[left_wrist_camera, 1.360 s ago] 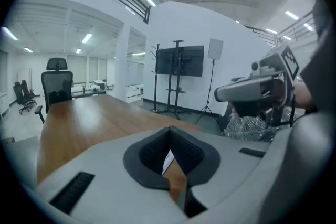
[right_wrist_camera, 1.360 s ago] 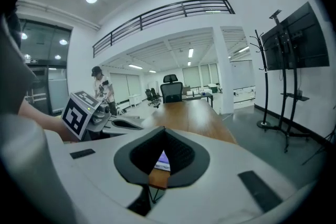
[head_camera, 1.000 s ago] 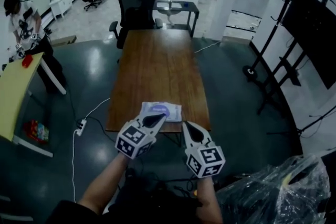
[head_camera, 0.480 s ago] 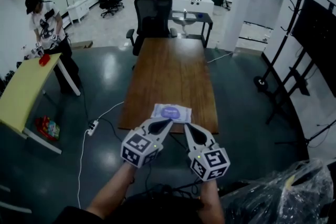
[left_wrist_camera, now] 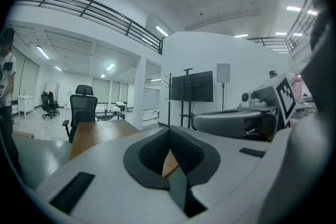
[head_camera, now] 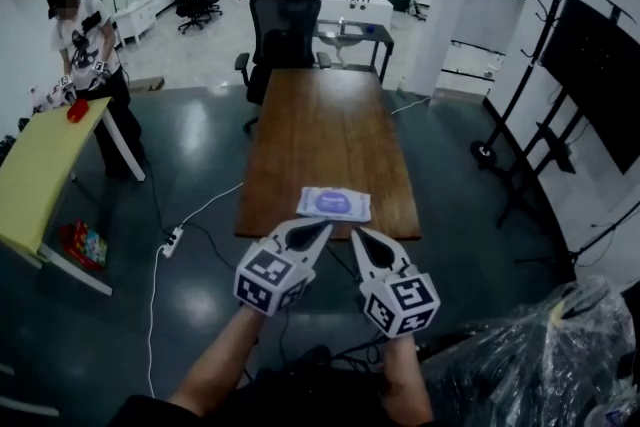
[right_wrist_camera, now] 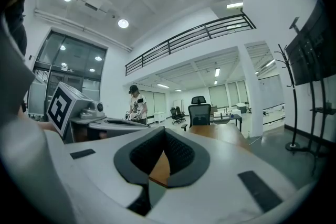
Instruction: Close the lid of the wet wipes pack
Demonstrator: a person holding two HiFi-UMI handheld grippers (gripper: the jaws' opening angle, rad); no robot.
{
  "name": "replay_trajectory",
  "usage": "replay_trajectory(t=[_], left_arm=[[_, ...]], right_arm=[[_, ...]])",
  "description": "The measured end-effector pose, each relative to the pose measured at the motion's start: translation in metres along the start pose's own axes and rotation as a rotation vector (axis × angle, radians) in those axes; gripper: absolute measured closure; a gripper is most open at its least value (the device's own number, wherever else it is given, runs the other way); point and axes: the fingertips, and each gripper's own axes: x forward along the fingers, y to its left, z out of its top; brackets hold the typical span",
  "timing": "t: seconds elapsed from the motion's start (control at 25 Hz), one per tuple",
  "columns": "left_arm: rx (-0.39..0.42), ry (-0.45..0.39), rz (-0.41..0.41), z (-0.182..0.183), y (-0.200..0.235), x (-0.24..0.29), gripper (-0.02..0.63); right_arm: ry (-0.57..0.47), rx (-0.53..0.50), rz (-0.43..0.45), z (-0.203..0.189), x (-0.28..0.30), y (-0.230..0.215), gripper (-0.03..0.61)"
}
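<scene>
The wet wipes pack [head_camera: 334,203], white with a purple oval lid patch, lies flat near the front edge of the long wooden table [head_camera: 320,125]. From here its lid looks flat against the pack. My left gripper [head_camera: 322,227] hovers just short of the table's near edge, below the pack, with its jaws shut and empty. My right gripper [head_camera: 356,234] hangs beside it, also shut on nothing. In the left gripper view my left gripper [left_wrist_camera: 169,131] shows only tabletop past its closed jaws. The right gripper view shows the same past my right gripper [right_wrist_camera: 164,131]. Neither gripper view shows the pack.
A black office chair [head_camera: 283,30] stands at the table's far end. A person [head_camera: 85,50] works at a yellow table [head_camera: 40,175] on the left. A power strip [head_camera: 172,240] and cable lie on the floor. A screen on a stand [head_camera: 595,75] and a clear plastic bag [head_camera: 530,355] are at the right.
Both grippers have drawn back from the pack toward me. The left tip was over the pack's near edge and now sits short of the table edge.
</scene>
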Motion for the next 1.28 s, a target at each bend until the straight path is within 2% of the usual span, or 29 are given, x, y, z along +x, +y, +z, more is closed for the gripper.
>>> replay_trajectory(t=[0.48, 1.28], left_arm=[[0.008, -0.016, -0.04, -0.002, 0.005, -0.056, 0.618], [0.016, -0.023, -0.093, -0.005, -0.003, -0.069, 0.618]], right_arm=[[-0.009, -0.011, -0.047, 0.003, -0.003, 0.057, 0.574], [-0.019, -0.032, -0.08, 0.012, -0.011, 0.069, 0.574]])
